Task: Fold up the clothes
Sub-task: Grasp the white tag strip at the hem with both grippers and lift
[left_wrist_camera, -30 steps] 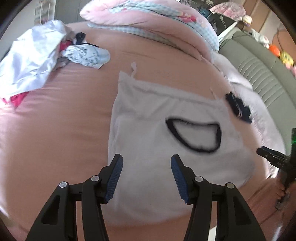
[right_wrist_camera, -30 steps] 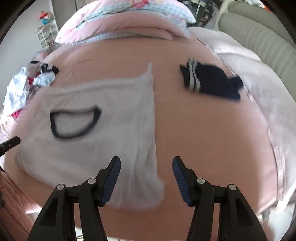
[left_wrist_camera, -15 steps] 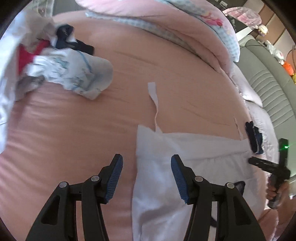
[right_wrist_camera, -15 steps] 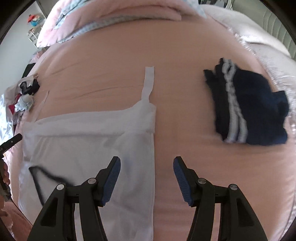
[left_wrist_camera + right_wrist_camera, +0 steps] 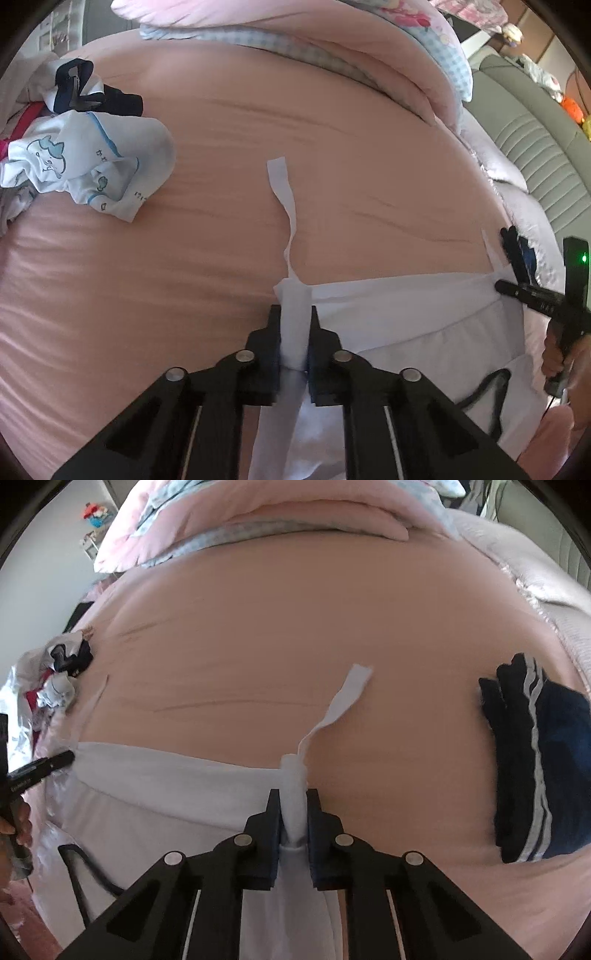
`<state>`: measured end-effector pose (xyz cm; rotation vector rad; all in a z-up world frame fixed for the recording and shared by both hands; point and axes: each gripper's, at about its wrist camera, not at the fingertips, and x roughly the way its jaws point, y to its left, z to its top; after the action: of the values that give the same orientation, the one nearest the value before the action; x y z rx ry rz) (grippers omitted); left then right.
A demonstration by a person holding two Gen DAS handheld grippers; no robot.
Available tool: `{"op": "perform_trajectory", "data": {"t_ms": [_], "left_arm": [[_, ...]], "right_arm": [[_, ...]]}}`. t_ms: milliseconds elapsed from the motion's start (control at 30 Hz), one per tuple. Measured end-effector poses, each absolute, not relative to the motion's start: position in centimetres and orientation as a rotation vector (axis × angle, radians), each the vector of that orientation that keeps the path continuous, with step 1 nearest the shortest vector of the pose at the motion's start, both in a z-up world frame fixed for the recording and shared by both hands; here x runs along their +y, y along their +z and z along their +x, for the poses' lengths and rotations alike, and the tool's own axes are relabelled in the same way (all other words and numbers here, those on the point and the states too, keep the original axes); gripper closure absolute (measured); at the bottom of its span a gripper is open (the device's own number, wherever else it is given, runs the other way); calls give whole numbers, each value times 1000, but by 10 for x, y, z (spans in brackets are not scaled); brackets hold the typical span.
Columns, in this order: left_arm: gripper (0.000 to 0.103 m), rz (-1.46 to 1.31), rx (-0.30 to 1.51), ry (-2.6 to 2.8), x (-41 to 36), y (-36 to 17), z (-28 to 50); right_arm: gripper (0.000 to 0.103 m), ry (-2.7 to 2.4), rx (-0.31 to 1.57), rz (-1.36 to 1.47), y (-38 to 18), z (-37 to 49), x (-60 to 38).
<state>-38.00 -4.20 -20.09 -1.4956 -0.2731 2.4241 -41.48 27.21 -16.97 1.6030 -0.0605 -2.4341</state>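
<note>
both tongs (image 5: 294, 325) (image 5: 293, 806) pitched downward, pinching white garment (image 5: 406, 321) corners

The left hand-held gripper (image 5: 294, 332) has just closed, pinching the white garment's (image 5: 406, 332) corner.

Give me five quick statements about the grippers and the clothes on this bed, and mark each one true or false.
1. The left gripper is clamped on a corner of the white garment. True.
2. The right gripper hangs open above the sheet. False: it is shut on the garment's other far corner.
3. The folded navy garment lies apart from the white one. True.
4. The white strap is tucked under the garment. False: it trails out over the pink sheet.
5. The white garment is already folded. False.
</note>
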Motion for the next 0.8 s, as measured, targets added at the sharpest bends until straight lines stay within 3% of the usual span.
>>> {"op": "perform_trajectory", "data": {"t_ms": [533, 800], "left_arm": [[97, -1236, -191, 2481, -31, -97, -305], [97, -1209, -160, 2465, -45, -85, -225]], "right_arm": [[94, -2534, 83, 1410, -67, -338, 253], [94, -2574, -20, 1333, -48, -244, 265]]}}
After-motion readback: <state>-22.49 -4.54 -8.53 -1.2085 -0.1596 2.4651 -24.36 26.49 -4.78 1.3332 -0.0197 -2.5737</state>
